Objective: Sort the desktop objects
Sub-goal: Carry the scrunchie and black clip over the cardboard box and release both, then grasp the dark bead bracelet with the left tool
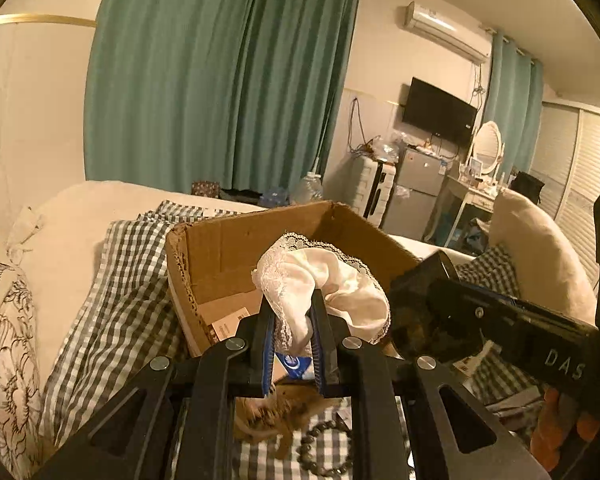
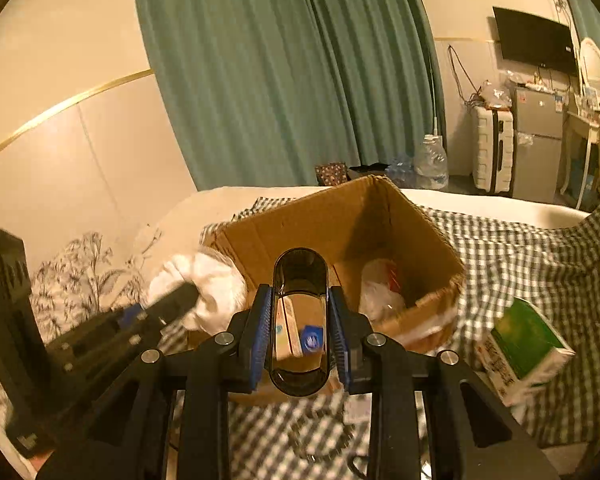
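Note:
My left gripper is shut on a white lace-trimmed cloth and holds it over the near edge of an open cardboard box. My right gripper is shut on a dark see-through oval container and holds it above the same box. The right gripper and its dark container show at the right of the left wrist view. The left gripper with the white cloth shows at the left of the right wrist view. Inside the box lie small cartons and a plastic bag.
The box rests on a green checked cloth over a bed. A green and white carton lies right of the box. A bead bracelet and a furry brown item lie below the left gripper. Pillows lie left and right.

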{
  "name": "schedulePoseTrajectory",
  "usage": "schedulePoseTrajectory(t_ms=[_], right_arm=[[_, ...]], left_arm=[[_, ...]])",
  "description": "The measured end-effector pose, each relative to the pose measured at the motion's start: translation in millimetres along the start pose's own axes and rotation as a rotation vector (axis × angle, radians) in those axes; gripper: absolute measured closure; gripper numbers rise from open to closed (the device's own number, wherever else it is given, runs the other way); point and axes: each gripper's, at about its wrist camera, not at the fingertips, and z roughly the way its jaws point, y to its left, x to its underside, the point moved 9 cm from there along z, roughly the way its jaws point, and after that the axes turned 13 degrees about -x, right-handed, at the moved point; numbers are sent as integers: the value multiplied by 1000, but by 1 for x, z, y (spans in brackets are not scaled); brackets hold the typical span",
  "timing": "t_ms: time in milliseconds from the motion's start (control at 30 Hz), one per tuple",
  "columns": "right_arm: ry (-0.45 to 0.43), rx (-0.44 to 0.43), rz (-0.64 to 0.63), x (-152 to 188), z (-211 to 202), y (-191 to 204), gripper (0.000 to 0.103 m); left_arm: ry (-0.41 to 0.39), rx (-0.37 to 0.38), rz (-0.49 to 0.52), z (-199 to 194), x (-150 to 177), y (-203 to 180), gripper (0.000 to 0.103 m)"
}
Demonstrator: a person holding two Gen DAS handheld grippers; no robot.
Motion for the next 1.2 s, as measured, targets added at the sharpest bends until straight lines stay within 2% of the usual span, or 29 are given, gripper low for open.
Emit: schedulePoseTrajectory(t_ms=[200, 233, 267, 300, 367, 433, 533, 633, 733, 800, 933, 1033, 1200], right_arm=[[-16, 13, 18, -13, 26, -13, 74], [-19, 19, 29, -14, 28, -16, 67], [-26, 24, 44, -15, 28, -20, 44], [-40, 29, 56, -16, 27, -23, 31], [-72, 33, 69, -17, 18, -26, 31], [-74, 48, 62, -17, 8, -28, 31], [-82, 85, 45, -14, -16, -31, 31], [-81, 112, 16, -8, -41, -30, 31], [-67, 179, -23, 7, -68, -32, 31], [-53, 188, -12, 19, -78, -33, 31], [-5, 201, 24, 58, -89, -41, 31], [32, 215, 45, 84, -90, -49, 31], [63, 243, 86, 110, -89, -67, 31]], left_arm=[[13, -2, 20, 27, 2, 1, 88], [20, -4, 24, 30, 3, 1, 86], [31, -16, 36, 34, 6, 2, 79], [36, -33, 45, 36, 8, 3, 73], [40, -56, 54, 37, 14, 6, 38], [38, -62, 36, 33, 17, 10, 29], [54, -59, 18, 24, 20, 12, 28], [39, -60, 16, 5, 22, 11, 21], [35, -44, 14, -15, 31, 5, 17], [49, -33, 12, -21, 42, 0, 16], [102, -14, 34, -25, 72, -18, 16], [140, -19, 90, -21, 97, -32, 14], [217, 0, 142, -8, 139, -49, 14]])
